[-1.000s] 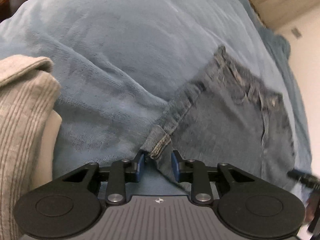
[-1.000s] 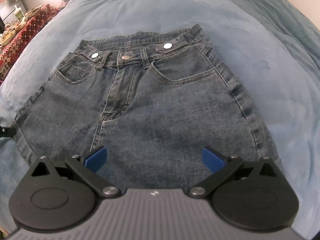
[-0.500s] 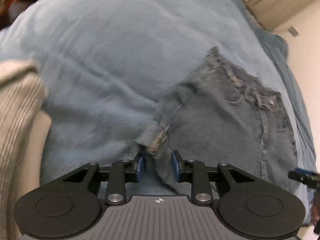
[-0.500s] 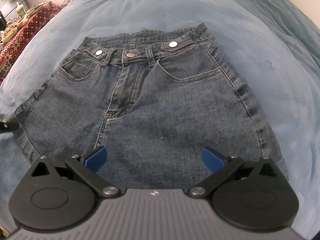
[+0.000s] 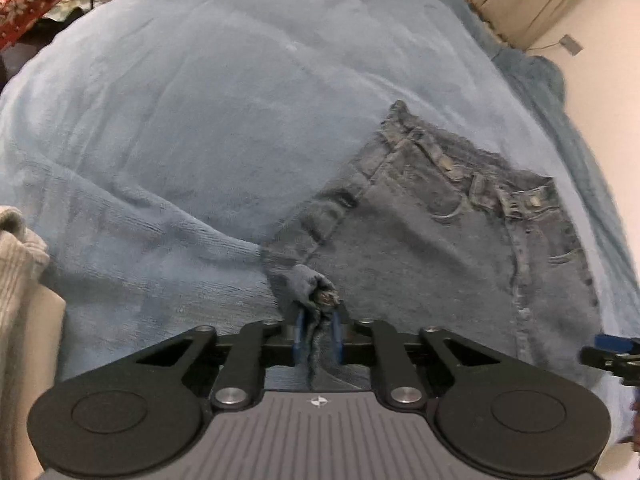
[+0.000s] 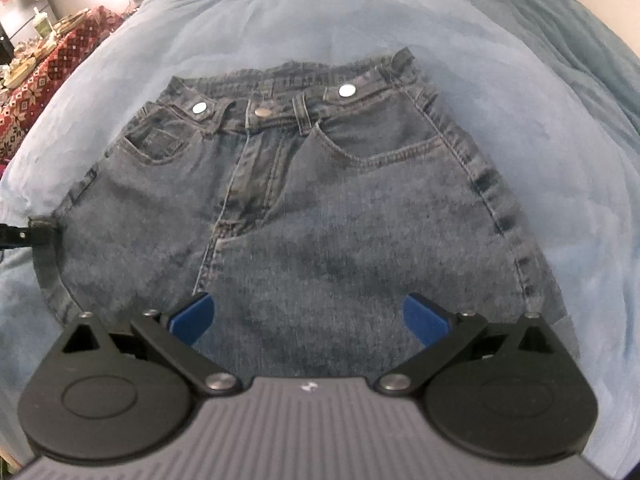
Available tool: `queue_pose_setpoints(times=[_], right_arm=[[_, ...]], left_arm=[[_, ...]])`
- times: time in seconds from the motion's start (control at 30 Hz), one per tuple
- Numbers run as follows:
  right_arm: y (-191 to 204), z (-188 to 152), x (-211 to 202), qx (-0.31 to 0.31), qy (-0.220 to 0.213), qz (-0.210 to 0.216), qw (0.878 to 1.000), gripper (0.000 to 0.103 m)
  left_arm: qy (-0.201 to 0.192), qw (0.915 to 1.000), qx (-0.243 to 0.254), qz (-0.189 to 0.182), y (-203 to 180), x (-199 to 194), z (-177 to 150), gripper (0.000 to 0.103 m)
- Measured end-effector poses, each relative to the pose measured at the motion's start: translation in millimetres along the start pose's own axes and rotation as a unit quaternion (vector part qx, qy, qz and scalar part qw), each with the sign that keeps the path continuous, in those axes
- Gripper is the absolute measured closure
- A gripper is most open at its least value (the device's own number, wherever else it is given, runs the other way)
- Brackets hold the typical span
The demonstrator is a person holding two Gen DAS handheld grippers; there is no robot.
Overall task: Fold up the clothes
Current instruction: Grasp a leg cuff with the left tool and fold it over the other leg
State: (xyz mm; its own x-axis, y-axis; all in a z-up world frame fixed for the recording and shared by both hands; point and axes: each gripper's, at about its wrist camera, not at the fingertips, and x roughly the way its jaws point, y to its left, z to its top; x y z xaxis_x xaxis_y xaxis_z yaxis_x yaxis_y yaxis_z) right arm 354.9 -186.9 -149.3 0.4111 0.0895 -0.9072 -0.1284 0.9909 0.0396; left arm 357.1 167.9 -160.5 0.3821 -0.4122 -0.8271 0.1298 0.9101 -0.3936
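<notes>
**Left gripper pinches the shorts' hem corner**

At the far left of the left wrist view, a grey ribbed garment (image 5: 16, 264) lies at the edge of the blue blanket (image 5: 208, 112). To its right, the left gripper (image 5: 317, 330) has its 2 blue pads pressed together on the bunched hem corner of the denim shorts (image 5: 440, 256), with the fabric squeezed up between them. The shorts spread away to the right across the blanket, waistband at the far side, front up, with 3 metal buttons showing in the right wrist view. There the shorts (image 6: 304, 208) lie flat, and the right gripper (image 6: 307, 318) hovers over their near hem, its jaws spread wide and holding nothing. A red patterned cloth (image 6: 44, 80) sits beyond the blanket's left edge.
</notes>
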Motion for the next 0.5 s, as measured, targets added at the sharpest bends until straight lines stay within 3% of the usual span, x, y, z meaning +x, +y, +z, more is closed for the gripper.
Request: queue_pose_setpoints(times=[0.1,0.27,0.37,0.5], right_arm=[[-2,1,-3,-0.007,-0.007,-0.004,1.000,0.001],[-13,-2,-9,0.019,-0.006,0.007,1.000,0.001],[-18,-2,-24,0.024,-0.021,0.016,0.999,0.001],[-30,-4,-49,0.011,-0.049,0.011,0.999,0.001]], left_arm=[[-0.016,0.9998,0.014,0.000,-10,-11,-2,0.096],[-0.041,0.9961,0.055,-0.056,-57,-53,-4,0.097],[-0.058,0.9893,0.106,-0.082,-98,-73,-4,0.097],[-0.048,0.9791,0.149,-0.129,-148,-78,-5,0.097]])
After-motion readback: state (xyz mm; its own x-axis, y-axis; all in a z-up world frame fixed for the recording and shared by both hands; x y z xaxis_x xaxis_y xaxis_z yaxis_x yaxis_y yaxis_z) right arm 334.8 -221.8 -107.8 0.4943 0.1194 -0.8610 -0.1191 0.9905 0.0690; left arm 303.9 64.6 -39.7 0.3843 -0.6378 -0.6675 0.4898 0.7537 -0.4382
